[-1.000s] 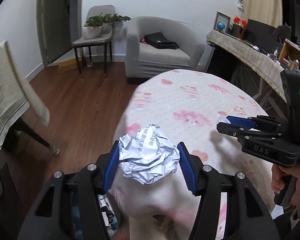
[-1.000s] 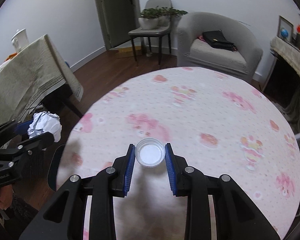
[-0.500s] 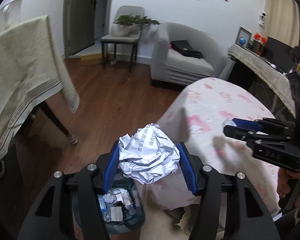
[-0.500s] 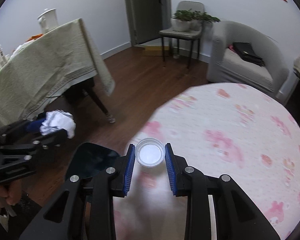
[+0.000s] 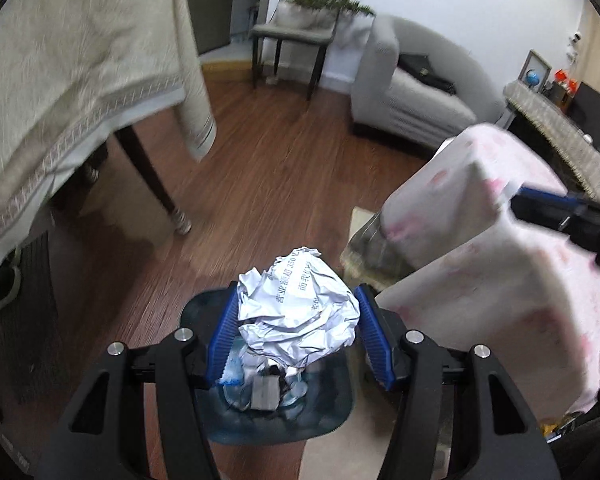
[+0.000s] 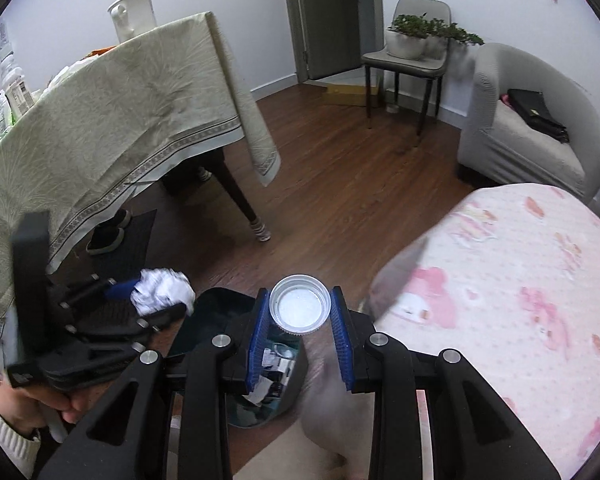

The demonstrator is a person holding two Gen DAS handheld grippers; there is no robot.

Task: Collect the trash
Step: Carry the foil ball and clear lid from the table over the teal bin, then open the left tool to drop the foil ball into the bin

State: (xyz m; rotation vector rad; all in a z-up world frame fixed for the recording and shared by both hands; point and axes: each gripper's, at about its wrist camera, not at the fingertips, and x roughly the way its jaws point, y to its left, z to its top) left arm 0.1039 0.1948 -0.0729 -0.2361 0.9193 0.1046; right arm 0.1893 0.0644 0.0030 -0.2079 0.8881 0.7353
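Two light scraps: the left gripper (image 5: 296,334) clamps a soft, springy crumpled paper ball (image 5: 300,304) between its fingers; the right gripper (image 6: 300,332) pinches a stiff, slippery cap (image 6: 300,309) by its rim.

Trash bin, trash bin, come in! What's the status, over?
Left gripper jaws shut on paper ball. Right gripper jaws shut on bottle cap. Both above the trash bin, nothing dropped yet. Nothing in the way.
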